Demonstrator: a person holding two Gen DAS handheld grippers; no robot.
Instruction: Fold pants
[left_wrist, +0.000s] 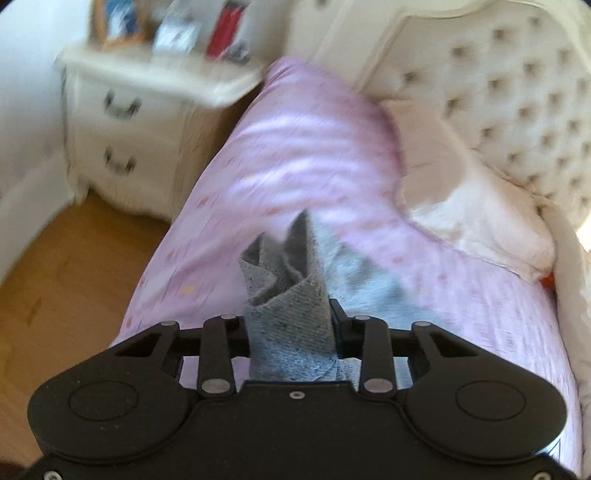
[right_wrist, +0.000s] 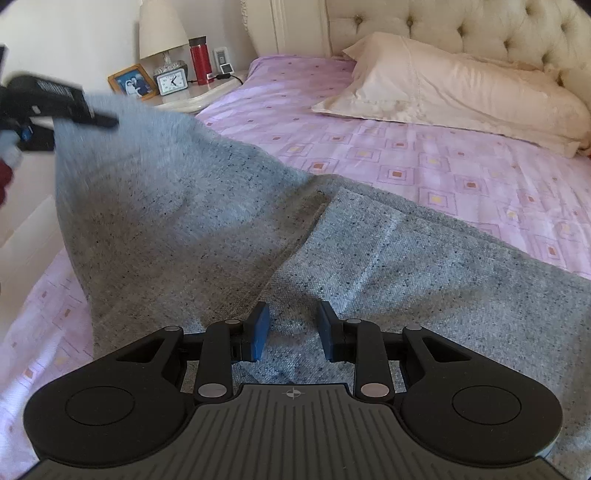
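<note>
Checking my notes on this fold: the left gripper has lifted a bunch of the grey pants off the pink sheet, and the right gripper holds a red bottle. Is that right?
One slip: the right gripper holds no bottle. The right wrist view shows it low over the grey pants, with cloth between its pads; the red bottle stands on the nightstand. The left gripper does have a bunch of the pants, lifted off the pink sheet.

Home bedroom, bed (right_wrist: 424, 155) in a pink patterned sheet, cream pillow (right_wrist: 443, 88), tufted headboard (right_wrist: 480, 33), white nightstand (left_wrist: 122, 122) with lamp (right_wrist: 162, 29), alarm clock (right_wrist: 171, 82), framed photo (right_wrist: 133, 82), wooden floor (left_wrist: 62, 266)
</note>
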